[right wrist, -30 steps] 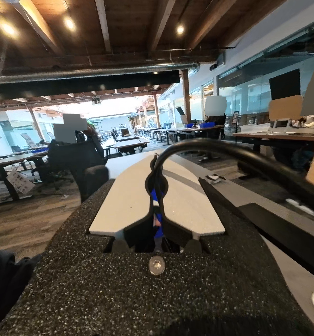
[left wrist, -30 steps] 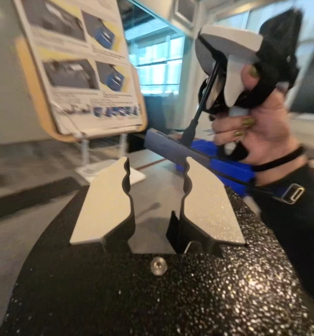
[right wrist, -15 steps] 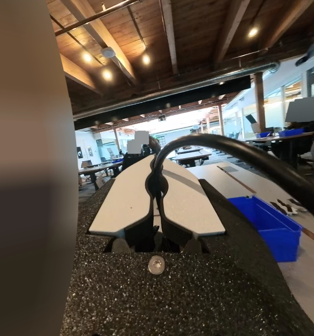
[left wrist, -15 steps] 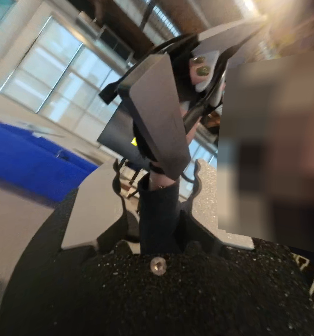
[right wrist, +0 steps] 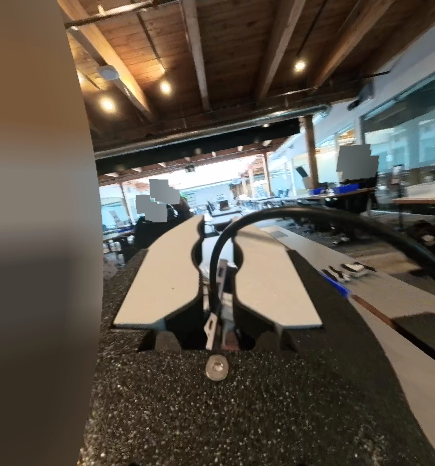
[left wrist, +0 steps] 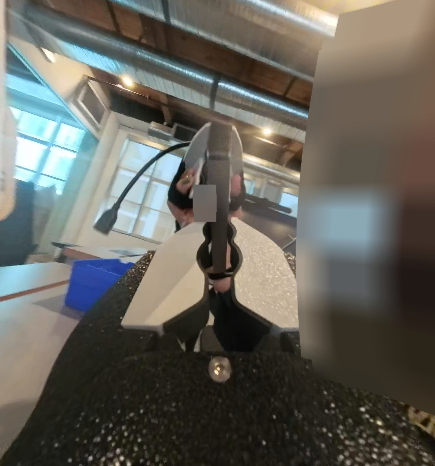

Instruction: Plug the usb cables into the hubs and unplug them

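Note:
In the left wrist view my left gripper (left wrist: pixel 219 228) is shut on a dark grey hub (left wrist: pixel 220 191), held upright and seen edge-on. The hub's black cable (left wrist: pixel 148 169) curves off its far end to the left, and its plug (left wrist: pixel 107 222) hangs free in the air. My right gripper (left wrist: pixel 216 151) is beyond, its white fingers on either side of the hub's far end. In the right wrist view my right gripper (right wrist: pixel 217 222) is open. The hub's edge (right wrist: pixel 221 274) and the cable (right wrist: pixel 312 209) pass between its fingers, and the cable arcs off to the right.
A blue bin (left wrist: pixel 93 277) stands on the pale table (left wrist: pixel 15 277) at the left; its rim shows in the right wrist view (right wrist: pixel 335 285). Both grippers are raised above the table (right wrist: pixel 362 302). Large blurred patches cover the right of the left view and the left of the right view.
My left gripper was open and has closed on the hub. My right gripper was shut on the cable and has opened. Both views have tilted upward.

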Action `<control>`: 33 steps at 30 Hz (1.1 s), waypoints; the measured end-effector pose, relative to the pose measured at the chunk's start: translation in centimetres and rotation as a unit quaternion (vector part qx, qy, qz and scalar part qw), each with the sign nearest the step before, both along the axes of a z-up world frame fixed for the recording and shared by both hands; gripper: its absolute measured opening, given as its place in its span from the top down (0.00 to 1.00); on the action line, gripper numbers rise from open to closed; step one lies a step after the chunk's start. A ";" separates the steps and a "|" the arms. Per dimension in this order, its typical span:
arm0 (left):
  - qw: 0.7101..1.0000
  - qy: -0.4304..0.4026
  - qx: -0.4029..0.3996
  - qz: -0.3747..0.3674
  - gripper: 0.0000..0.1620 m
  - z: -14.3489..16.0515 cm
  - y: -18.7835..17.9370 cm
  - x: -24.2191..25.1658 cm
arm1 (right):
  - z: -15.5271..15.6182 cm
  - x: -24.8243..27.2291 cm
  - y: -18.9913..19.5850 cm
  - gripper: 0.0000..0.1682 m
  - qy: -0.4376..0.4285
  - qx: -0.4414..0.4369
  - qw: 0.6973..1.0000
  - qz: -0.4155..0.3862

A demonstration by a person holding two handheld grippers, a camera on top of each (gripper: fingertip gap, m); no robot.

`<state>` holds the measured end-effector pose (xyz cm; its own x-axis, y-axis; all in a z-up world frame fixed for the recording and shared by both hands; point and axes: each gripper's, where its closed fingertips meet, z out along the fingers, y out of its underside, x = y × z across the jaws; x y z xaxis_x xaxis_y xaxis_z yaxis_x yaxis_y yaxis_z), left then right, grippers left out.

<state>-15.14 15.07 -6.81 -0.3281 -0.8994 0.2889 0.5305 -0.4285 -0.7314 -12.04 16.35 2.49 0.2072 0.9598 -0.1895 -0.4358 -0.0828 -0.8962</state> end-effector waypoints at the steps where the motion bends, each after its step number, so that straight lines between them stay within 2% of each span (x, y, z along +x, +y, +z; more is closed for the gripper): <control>1: 1.000 0.008 0.010 0.025 0.93 0.4 0.1 -0.1 | -0.5 0.0 0.3 0.82 -0.014 -0.004 1.000 -0.006; 6: 0.990 0.044 0.077 0.110 0.93 2.0 -0.3 -0.3 | -3.6 -1.7 0.0 0.79 -0.096 -0.040 0.992 0.071; 8: 0.988 0.050 0.085 0.121 0.93 2.4 -0.4 -0.6 | -3.5 -2.1 -0.6 0.81 -0.087 -0.034 0.991 0.101; 10: 0.986 0.055 0.083 0.134 0.93 2.6 -0.3 -0.9 | -4.1 -2.4 -0.6 0.84 -0.107 -0.029 0.989 0.102; 14: 0.984 0.073 0.083 0.142 0.93 2.6 -0.1 -1.0 | -4.6 -2.7 -0.8 0.77 -0.131 -0.027 0.986 0.101; 22: 0.984 0.074 0.079 0.145 0.93 2.4 -0.1 -0.5 | -4.6 -3.2 -0.9 0.91 -0.134 -0.013 0.986 0.099; 25: 0.984 0.073 0.078 0.144 0.93 2.5 -0.1 -0.4 | -4.7 -3.5 -1.0 0.85 -0.133 -0.022 0.984 0.114; 29: 0.985 0.069 0.072 0.138 0.93 2.6 -0.1 -0.3 | -4.5 -3.7 -1.2 0.94 -0.131 -0.013 0.984 0.121; 33: 0.987 0.044 0.059 0.140 0.93 2.9 -0.1 -0.5 | -4.4 -4.0 -1.3 0.94 -0.136 -0.010 0.983 0.121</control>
<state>-15.67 15.00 -3.87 -0.0395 -0.9803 0.1938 0.5481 -0.1834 -0.8161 -16.02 15.09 -1.94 0.0197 0.9840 -0.1770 -0.1453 -0.1723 -0.9743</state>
